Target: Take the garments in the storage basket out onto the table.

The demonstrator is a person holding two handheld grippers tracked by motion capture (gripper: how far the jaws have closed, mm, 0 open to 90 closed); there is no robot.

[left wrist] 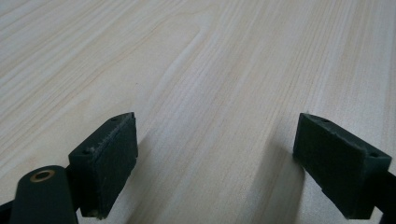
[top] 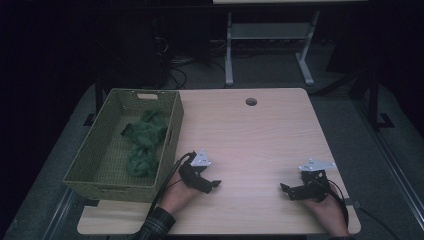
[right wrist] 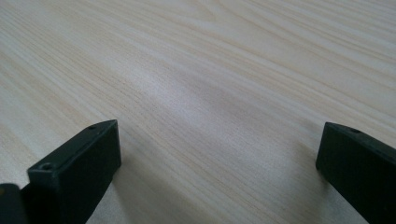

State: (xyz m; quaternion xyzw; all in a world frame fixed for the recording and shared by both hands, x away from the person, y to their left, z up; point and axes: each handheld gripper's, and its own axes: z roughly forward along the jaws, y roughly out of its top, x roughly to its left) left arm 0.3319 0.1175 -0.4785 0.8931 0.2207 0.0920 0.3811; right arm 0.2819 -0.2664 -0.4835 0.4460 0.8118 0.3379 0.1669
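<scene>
Left gripper (top: pixel 212 184): held low over the near left part of the tabletop (top: pixel 250 145), just right of the basket's near right corner; its tip points toward the middle of the tabletop.
Left fingers (left wrist: pixel 105 163): released, set wide apart, with bare pale wood grain between them and nothing held.
Right gripper (top: pixel 286 190): held low over the near right part of the tabletop, well apart from the left one; its tip points left, toward the other gripper.
Right fingers (right wrist: pixel 74 172): released, spread wide, bare wood between them, grasping nothing.
Green cloth (top: pixel 144 142): crumpled in a loose heap inside the basket, lying along its right half, apart from both grippers.
Basket (top: pixel 92 155): olive-green woven, rectangular, open-topped, standing on the left side of the tabletop with its near left corner overhanging the edge; a handle slot shows in its far wall.
Tabletop: light wood, with a round cable hole (top: pixel 251 101) near the far edge.
Hands: a plaid sleeve (top: pixel 156 225) shows at the left forearm.
</scene>
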